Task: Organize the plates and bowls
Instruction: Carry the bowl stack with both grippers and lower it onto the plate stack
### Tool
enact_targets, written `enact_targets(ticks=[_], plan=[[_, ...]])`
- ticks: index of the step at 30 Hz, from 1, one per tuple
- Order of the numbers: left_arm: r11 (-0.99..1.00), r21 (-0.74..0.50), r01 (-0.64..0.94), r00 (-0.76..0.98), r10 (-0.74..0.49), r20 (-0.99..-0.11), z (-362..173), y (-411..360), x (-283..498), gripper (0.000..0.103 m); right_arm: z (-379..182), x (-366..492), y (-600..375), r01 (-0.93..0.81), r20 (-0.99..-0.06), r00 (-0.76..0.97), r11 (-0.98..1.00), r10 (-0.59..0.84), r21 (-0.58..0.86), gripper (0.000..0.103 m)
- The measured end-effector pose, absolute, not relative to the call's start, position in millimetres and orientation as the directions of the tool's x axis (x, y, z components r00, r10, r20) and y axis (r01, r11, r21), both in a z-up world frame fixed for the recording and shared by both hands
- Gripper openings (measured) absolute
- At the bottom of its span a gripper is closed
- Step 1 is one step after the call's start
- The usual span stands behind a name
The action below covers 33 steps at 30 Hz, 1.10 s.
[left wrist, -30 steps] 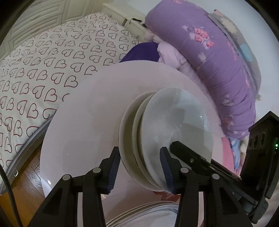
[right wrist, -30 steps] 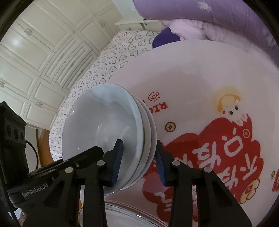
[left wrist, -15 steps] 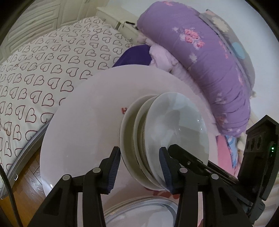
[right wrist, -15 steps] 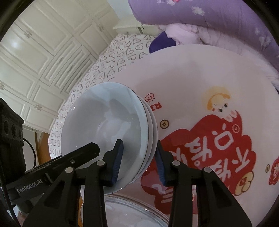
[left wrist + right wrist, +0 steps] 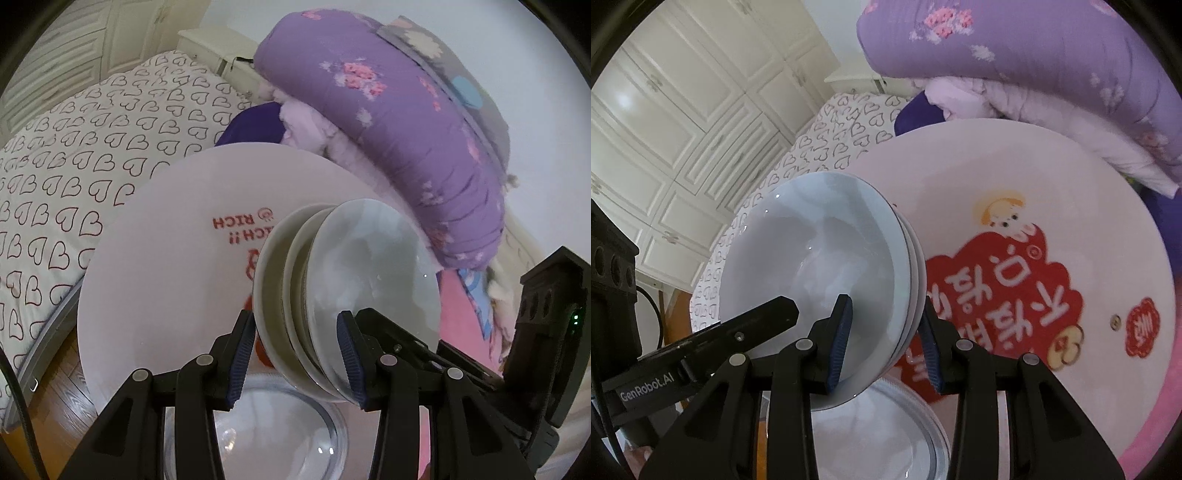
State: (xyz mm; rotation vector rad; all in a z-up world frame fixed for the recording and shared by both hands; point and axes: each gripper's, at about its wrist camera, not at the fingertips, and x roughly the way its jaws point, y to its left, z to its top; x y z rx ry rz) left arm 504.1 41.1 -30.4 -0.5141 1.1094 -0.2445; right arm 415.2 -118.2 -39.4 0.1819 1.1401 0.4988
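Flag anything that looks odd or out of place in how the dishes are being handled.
The stack of bowls is held on edge, tipped sideways, both the left gripper and right gripper clamping its rims. It hangs over a glass bowl on the round table. Nothing looks broken.

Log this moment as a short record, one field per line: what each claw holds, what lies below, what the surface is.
held item: stack of white bowls, nested and tipped on edge
left claw: shut on the stack's rim, one finger inside the top bowl, one behind the stack
right claw: shut on the same stack's rim from the other side
below: glass bowl on the table
surface: round white table with a red cartoon print
background: purple quilt, heart-print bed sheet
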Motion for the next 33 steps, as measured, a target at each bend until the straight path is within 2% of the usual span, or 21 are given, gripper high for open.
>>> enact_targets(ticks=[10, 24, 33], plan=[[0.856, -0.515, -0.058, 0.436, -0.442, -0.784, -18, 37, 436, 0.041, -28, 362, -129, -0.292, -0.824, 0.347, 0.886, 0.448, 0.359, 0.036], [0.842, -0.528, -0.109, 0.406, -0.447, -0.797, -26, 52, 371, 0.041, -55, 301, -123, -0.323, -0.853, 0.289, 0.883, 0.435, 0.341, 0.037], [0.844, -0.519, -0.132, 0.386, -0.439, -0.811, -38, 53, 357, 0.041, -74, 286, -118, -0.329, -0.865, 0.253, 0.879, 0.433, 0.344, 0.037]])
